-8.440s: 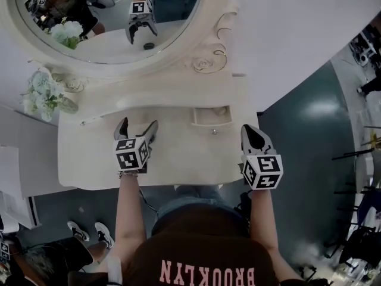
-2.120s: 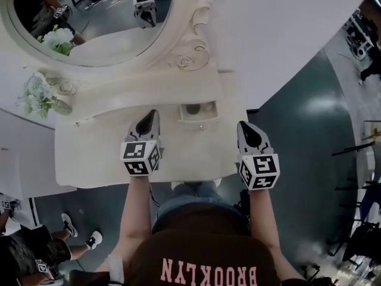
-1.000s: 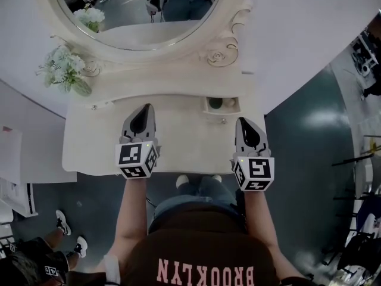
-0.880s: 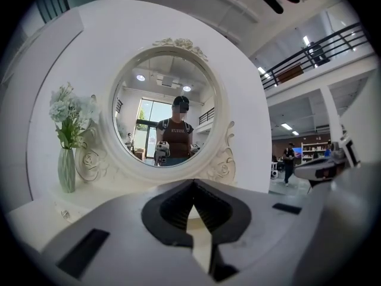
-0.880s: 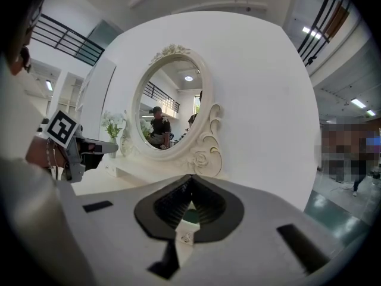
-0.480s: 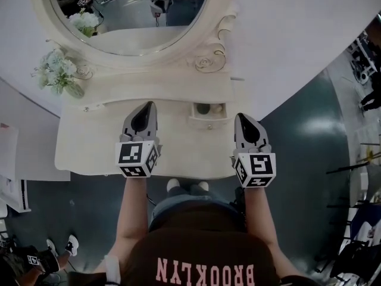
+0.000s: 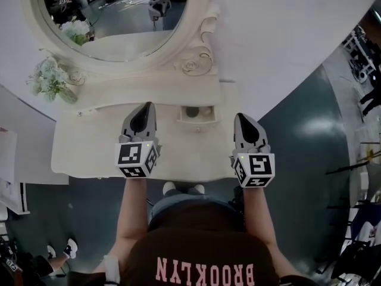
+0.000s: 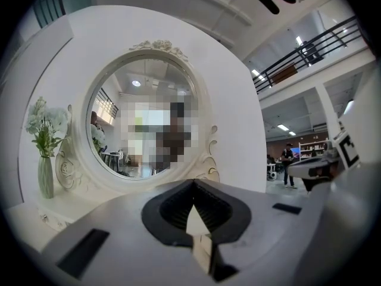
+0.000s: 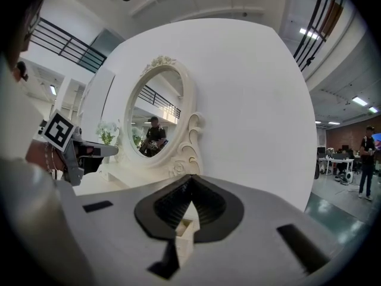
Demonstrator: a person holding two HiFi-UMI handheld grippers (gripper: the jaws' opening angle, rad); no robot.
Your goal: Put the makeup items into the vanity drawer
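– Cream-white vanity table [image 7: 89,154], head view, seen from above. Where does the drawer stand?
– The vanity drawer [image 7: 196,123] is pulled open at the back of the tabletop, right of centre, and lies between the two grippers. Inside it are a dark round item [image 7: 191,111] and, just beside it on the right, a paler item [image 7: 206,111]. Both are too small to identify.
– And the left gripper?
– The left gripper [image 7: 145,106] is held over the tabletop, left of the drawer, pointing toward the oval mirror [image 7: 113,16]. Its own view shows the jaws pressed together at the tips, with nothing between them.
– The right gripper?
– The right gripper [image 7: 243,118] is at the table's right end, beside the drawer and apart from it. Its jaws likewise meet tip to tip and carry nothing.
– What else is labelled?
– White flowers in a vase [image 7: 50,83] stand on the rear shelf at the left, below the mirror's carved frame. A dark teal floor [image 7: 297,159] lies to the right of the table. The person's forearms reach forward from the bottom edge, one behind each marker cube.
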